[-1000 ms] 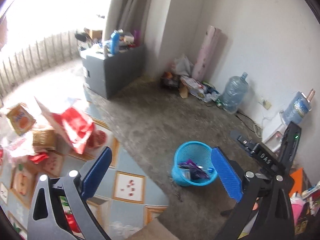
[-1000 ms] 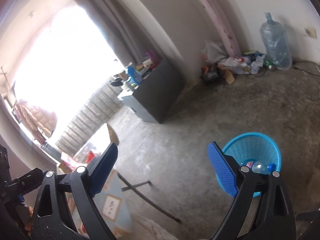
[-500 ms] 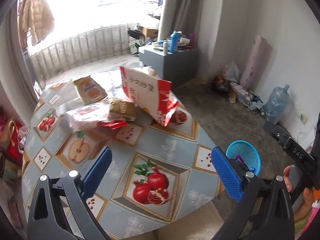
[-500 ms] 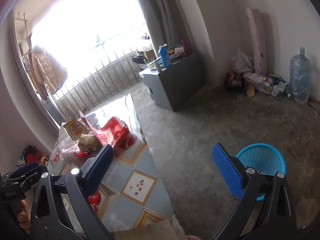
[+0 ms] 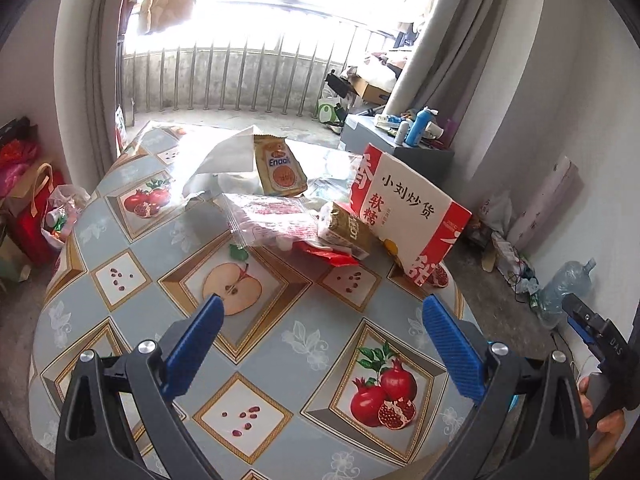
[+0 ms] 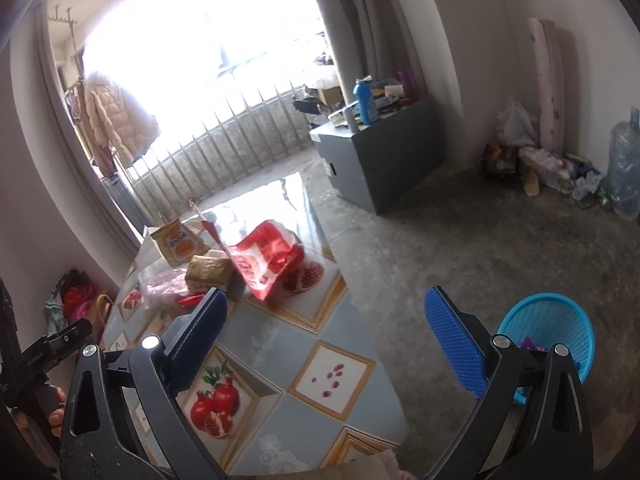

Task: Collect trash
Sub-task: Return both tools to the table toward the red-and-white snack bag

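Swinging up from the floor since a second ago, the left wrist view now takes in the whole table (image 5: 120,280), and the blue basket it showed then has dropped out of sight. The left gripper (image 5: 320,322) hangs over the fruit-print cloth with its jaws spread wide and nothing between them. Past it lies the trash: a red-and-white carton (image 5: 404,212) standing tilted, a gold packet (image 5: 348,228) touching its base, a clear plastic bag (image 5: 272,220), an orange snack pouch (image 5: 280,168) and crumpled white paper (image 5: 224,160).

From the right wrist view, the right gripper (image 6: 324,320) is also wide apart and empty, above the table's near edge. On the concrete floor right of the table stands the blue basket (image 6: 552,320), holding some wrappers, purple among them. The carton (image 6: 264,260) sits mid-table, open, with its red inside facing this camera.
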The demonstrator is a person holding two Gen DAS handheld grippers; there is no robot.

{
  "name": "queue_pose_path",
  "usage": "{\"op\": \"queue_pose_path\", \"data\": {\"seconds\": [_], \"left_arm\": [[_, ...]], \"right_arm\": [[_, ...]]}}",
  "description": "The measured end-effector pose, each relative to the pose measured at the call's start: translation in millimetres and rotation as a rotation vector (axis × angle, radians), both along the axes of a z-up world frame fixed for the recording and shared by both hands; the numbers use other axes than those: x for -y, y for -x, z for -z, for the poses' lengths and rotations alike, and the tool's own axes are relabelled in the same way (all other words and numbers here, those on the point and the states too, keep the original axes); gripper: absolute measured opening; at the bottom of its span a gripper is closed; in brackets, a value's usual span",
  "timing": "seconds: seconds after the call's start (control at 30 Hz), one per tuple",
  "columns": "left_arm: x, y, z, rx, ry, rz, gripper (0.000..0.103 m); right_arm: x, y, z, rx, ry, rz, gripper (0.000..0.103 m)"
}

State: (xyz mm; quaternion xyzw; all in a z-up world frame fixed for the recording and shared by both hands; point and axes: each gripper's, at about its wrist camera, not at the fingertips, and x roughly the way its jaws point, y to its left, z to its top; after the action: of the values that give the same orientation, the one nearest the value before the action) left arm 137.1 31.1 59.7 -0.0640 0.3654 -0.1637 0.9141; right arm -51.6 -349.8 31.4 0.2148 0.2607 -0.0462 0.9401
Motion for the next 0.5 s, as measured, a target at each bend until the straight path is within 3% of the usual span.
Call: {"op": "queue_pose_path", "data": {"seconds": [0.27, 0.43, 0.5], "left_arm": [[4.9, -35.2, -3.9, 0.141, 0.019, 0.125, 0.097], [24.5, -76.4, -0.9, 0.159, 0.030, 0.182, 0.097], [33.6, -95.4, 6.0, 0.143, 0.023, 0.199, 0.091]], "right_arm": [[-35.4, -39.5, -12.5, 0.056, 0.002, -0.150, 0.086], [-54.1, -75.0, -15.0, 0.059, 0.017, -0.225, 0.077], [-57.4, -90.4, -13.3, 0.048, 0.016, -0.245, 0.074]]}}
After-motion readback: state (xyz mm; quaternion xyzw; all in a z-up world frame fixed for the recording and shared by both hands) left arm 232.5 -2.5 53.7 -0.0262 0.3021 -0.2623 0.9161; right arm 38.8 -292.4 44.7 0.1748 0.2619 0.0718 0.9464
